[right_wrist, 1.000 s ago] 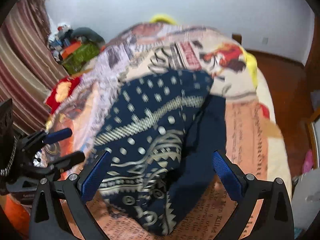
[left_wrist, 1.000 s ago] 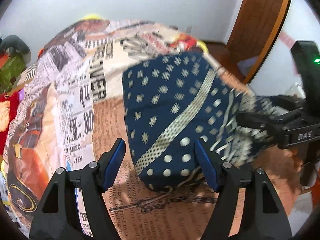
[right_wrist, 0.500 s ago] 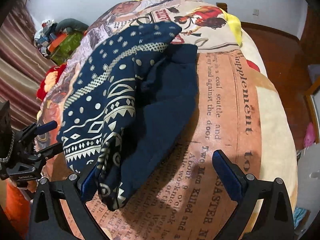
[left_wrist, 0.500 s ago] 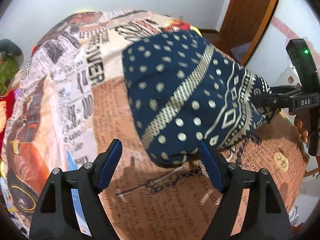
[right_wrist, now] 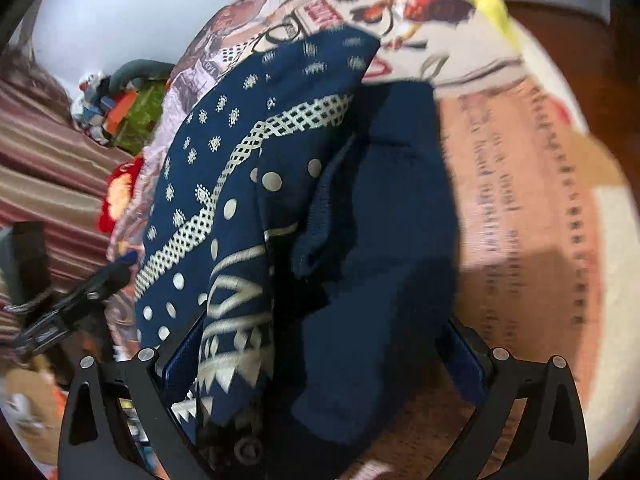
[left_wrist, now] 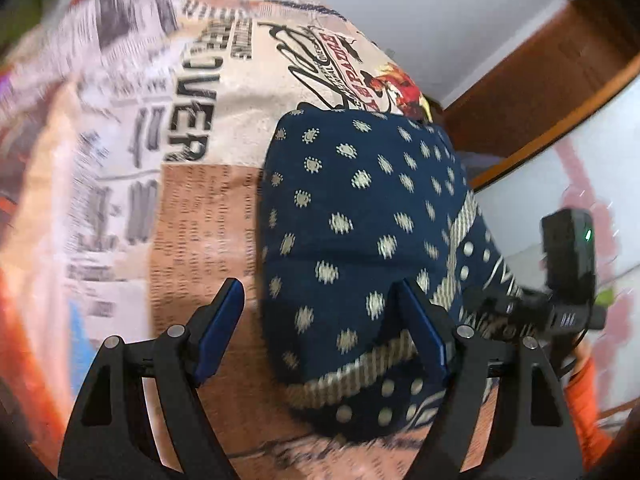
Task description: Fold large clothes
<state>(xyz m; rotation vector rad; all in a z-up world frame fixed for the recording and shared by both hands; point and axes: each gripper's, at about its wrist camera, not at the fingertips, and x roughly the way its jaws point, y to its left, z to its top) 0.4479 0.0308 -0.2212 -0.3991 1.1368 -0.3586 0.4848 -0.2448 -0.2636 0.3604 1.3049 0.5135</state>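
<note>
Both wrist views close above the bed, sharing the navy garment (left_wrist: pixel 360 216) (right_wrist: pixel 280 184), each seeing the opposite claw

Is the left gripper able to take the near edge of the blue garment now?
Probably yes. The left gripper is open, and the blue garment already lies partly between its fingers on the bedspread. Nothing stands between them; the right gripper is off to the side.

I see dark blue clothes (left_wrist: pixel 360 216) with cream dots and stripes. My bedsheet (left_wrist: pixel 192 128) is orange and cream with black newspaper words.
</note>
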